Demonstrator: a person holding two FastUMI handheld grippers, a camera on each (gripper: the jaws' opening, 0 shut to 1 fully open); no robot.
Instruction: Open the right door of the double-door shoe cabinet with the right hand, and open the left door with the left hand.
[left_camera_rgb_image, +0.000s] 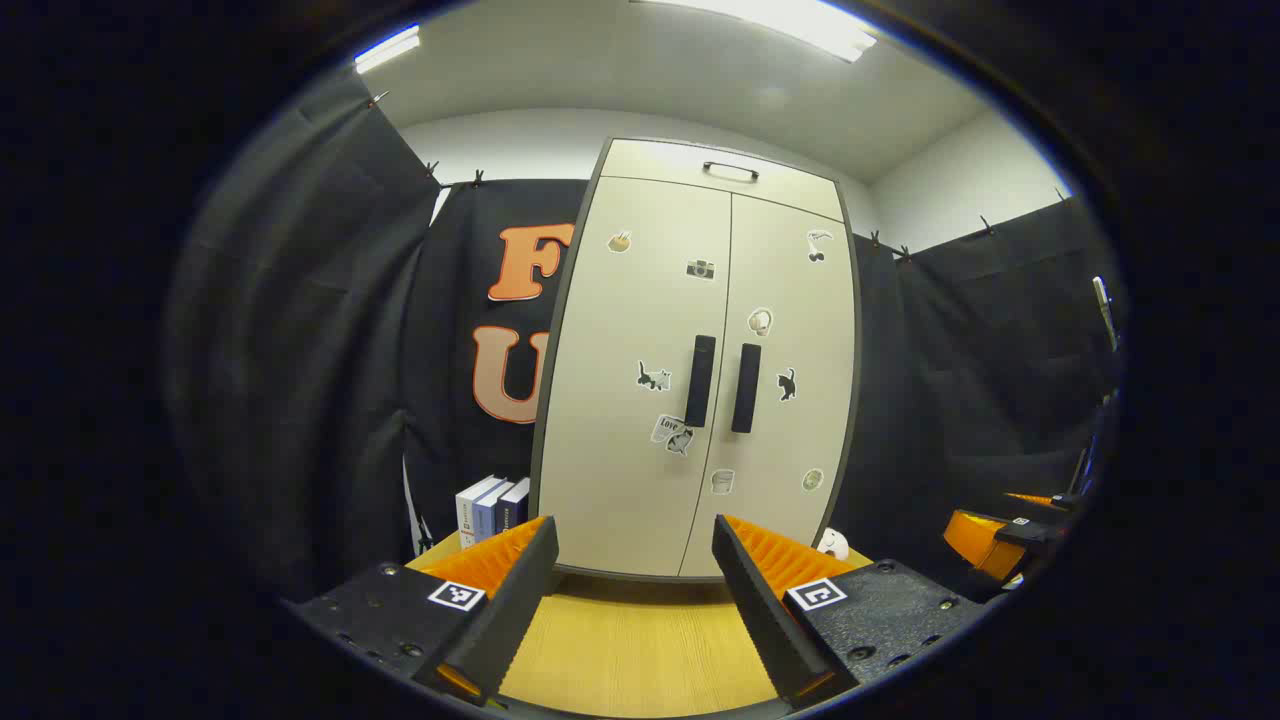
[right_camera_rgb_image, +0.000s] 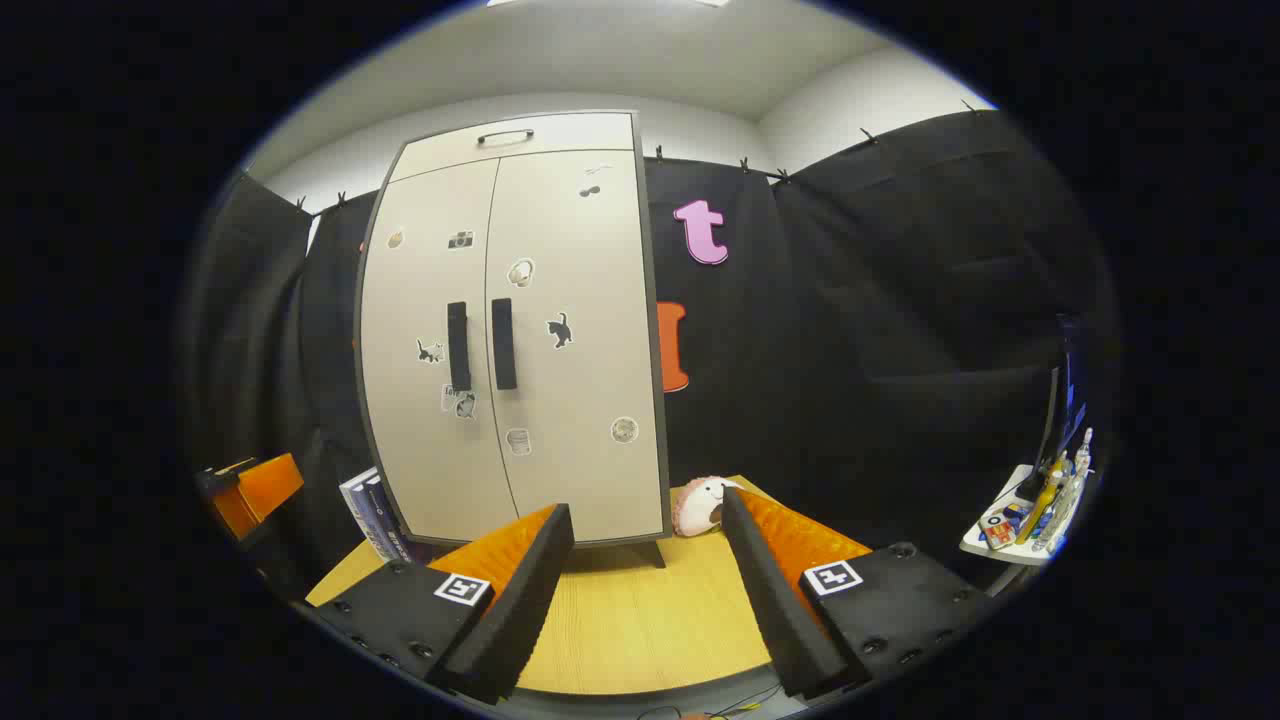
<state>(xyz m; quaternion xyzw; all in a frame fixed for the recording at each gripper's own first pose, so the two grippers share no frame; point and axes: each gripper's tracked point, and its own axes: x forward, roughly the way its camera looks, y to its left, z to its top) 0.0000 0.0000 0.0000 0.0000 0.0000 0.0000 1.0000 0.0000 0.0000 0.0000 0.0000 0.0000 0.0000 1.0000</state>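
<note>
Left gripper (left_camera_rgb_image: 635, 600) spread wide, nothing between the fingers, held above the wooden tabletop (left_camera_rgb_image: 640, 650) and aimed squarely at the shoe cabinet (left_camera_rgb_image: 690, 360). Well apart from the cabinet, no contact with either door. Right gripper (right_camera_rgb_image: 650, 600) likewise wide and empty, over the same tabletop (right_camera_rgb_image: 640, 620), pointed just to the right of the cabinet (right_camera_rgb_image: 515, 330), also well short of it. Part of the right gripper's body visible at the far right edge of the left gripper view (left_camera_rgb_image: 985, 540); part of the left gripper's body visible at the far left edge of the right gripper view (right_camera_rgb_image: 250, 490). Cabinet standing upright on the tabletop against the black cloth wall, both doors closed and flush. Left door (left_camera_rgb_image: 640, 380) and right door (left_camera_rgb_image: 790, 380) meeting at a centre seam, with a dark vertical left handle (left_camera_rgb_image: 700, 381) and right handle (left_camera_rgb_image: 745, 388) just beside each other on either side of that seam. Small stickers scattered over both door fronts. Narrow top panel with a dark pull handle (left_camera_rgb_image: 730, 170) above the doors. Upright books (left_camera_rgb_image: 492, 508) just beside the cabinet's left side. Small plush toy (right_camera_rgb_image: 700, 505) on the tabletop just beside the cabinet's lower right corner. Small side shelf with assorted items (right_camera_rgb_image: 1030, 510) far off to the right in the right gripper view.
</note>
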